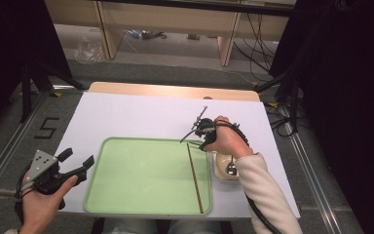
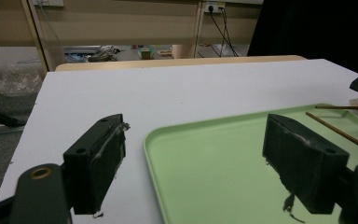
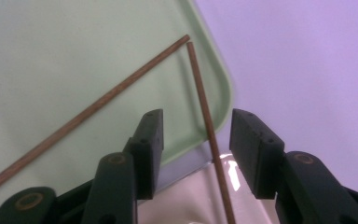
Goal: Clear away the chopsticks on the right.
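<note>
A thin wooden stick lies inside the green tray along its right side. My right gripper hovers over the tray's far right corner. In the right gripper view a second stick runs between the open jaws of that gripper, and neither pad touches it. This stick leans across the tray rim onto a pale dish, and its tip nearly meets the end of the first stick. My left gripper is open and empty at the tray's left edge.
The pale dish sits right of the tray, under the right hand. A white board covers the table top. Beyond the table stand wooden furniture and loose cables. A black "5" mark is on the floor at left.
</note>
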Tool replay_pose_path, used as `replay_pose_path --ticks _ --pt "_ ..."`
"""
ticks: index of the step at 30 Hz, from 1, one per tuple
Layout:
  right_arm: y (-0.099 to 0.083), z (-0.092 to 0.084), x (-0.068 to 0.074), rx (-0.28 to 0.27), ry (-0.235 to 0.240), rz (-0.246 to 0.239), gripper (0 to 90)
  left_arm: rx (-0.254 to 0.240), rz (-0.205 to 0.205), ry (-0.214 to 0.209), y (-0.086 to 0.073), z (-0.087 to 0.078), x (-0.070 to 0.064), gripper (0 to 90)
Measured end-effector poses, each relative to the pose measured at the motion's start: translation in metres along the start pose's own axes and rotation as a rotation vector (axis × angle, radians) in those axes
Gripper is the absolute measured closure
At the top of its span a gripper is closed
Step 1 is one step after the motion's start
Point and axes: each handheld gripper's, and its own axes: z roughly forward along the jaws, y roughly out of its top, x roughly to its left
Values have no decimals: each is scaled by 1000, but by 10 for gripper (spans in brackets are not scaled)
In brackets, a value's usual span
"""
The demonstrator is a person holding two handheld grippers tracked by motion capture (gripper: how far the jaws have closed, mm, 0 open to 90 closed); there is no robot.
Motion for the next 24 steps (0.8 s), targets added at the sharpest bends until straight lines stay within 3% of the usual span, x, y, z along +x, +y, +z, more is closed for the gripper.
replay_pose_path --ticks 5,6,10,11,15,16,18,24 --pt "4 0 -7 17 -6 6 562 -4 -5 -1 0 0 0 206" --pt "5 1 -11 18 -8 -23 566 -5 -3 0 0 0 0 206" --pt "9 2 -14 37 2 -35 614 -4 -6 -1 0 0 0 206" --pt "9 3 -16 43 0 -67 630 -4 -8 -2 0 0 0 206" --pt "13 5 -18 71 7 -100 658 -4 -7 -2 0 0 0 206" --pt "14 5 -20 70 8 -127 666 -4 -7 -2 0 0 0 206" --pt "14 6 -19 98 11 -107 682 -4 -8 -2 0 0 0 207" --pt "13 13 -19 157 27 -129 713 -5 -6 -3 0 0 0 207"
